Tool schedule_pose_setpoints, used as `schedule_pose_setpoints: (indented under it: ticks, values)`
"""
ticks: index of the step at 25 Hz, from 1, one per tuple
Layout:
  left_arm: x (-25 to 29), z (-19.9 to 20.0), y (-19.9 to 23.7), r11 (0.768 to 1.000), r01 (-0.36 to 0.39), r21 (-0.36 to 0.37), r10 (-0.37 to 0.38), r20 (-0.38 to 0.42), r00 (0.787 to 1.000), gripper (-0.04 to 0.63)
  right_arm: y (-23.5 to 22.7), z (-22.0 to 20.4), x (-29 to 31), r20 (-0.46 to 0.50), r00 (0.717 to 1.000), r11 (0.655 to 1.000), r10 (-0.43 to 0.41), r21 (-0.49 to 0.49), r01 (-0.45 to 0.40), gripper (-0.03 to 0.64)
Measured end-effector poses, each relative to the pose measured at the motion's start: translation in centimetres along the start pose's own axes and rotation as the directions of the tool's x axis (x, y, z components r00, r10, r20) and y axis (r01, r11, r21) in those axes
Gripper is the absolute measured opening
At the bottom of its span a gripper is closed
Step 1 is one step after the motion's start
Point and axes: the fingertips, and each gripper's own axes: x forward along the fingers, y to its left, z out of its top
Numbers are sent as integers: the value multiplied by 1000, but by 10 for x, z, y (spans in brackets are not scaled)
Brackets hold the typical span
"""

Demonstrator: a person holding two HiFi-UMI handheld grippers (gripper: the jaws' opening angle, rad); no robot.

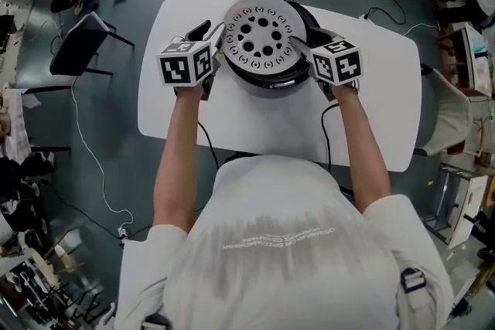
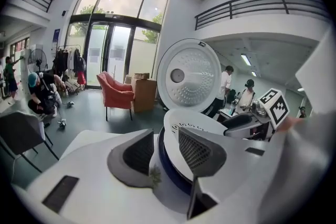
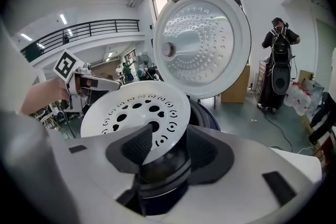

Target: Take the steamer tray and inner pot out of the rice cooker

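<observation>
Item 1, my left gripper (image 2: 167,150): fingers standing wide, rim of the steamer tray (image 1: 261,33) between them, pads not pressing.
Item 2, steamer tray: lying across the mouth of the open rice cooker (image 1: 272,86) on the white table (image 1: 255,127), inner pot (image 3: 157,168) beneath it.
Item 3, my right gripper (image 3: 169,148): fingers likewise wide about the tray's opposite rim.

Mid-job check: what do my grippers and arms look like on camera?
The left gripper and right gripper match: white body, two dark grey wedge-shaped jaws with cross-hatched pads, and a white cube bearing black square markers. A dark cable trails back from each. Arms are bare below the short sleeves of a white T-shirt with faint lettering on its back.
</observation>
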Motion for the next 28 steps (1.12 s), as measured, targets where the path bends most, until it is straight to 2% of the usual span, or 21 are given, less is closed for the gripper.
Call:
schedule_pose_setpoints:
  ticks: [2, 4, 9, 11, 13, 14, 17, 22, 25, 28]
  values:
    - [0, -3, 0, 999, 30, -33, -30, -8, 1000, 163, 3, 3, 2, 15, 1000, 1000, -17, 0, 17, 213]
    - [0, -6, -1, 997, 58, -55, -58, -15, 998, 163, 6, 5, 4, 29, 999, 999, -32, -8, 32, 272]
    - [3, -6, -2, 982, 117, -148, -117, 4, 993, 137, 6, 7, 4, 49, 998, 999, -35, -20, 36, 268]
    - [6, -9, -10, 966, 172, -195, -175, 2, 985, 138, 6, 6, 2, 52, 998, 999, -34, -26, 35, 258]
    - [9, -14, -18, 940, 235, -247, -243, 0, 970, 193, 8, 7, 2, 55, 998, 999, -33, -31, 35, 270]
    - [9, -16, -18, 932, 246, -267, -254, 7, 967, 198, 9, 8, 3, 59, 998, 999, -31, -28, 32, 268]
    - [11, -18, -15, 933, 222, -282, -228, 14, 974, 158, 8, 10, 2, 77, 997, 1000, -17, -12, 18, 268]
    - [15, -17, -6, 973, 137, -186, -146, -37, 989, 123, 11, 10, 0, 86, 996, 1000, 2, 1, -2, 268]
    - [9, -11, 2, 965, 131, -226, -133, 7, 991, 92, 20, 12, -5, 99, 995, 999, 24, 38, -28, 268]
    - [9, 0, 0, 938, 169, -301, -152, 78, 985, 63, 23, 10, -17, 123, 992, 995, 38, 83, -49, 282]
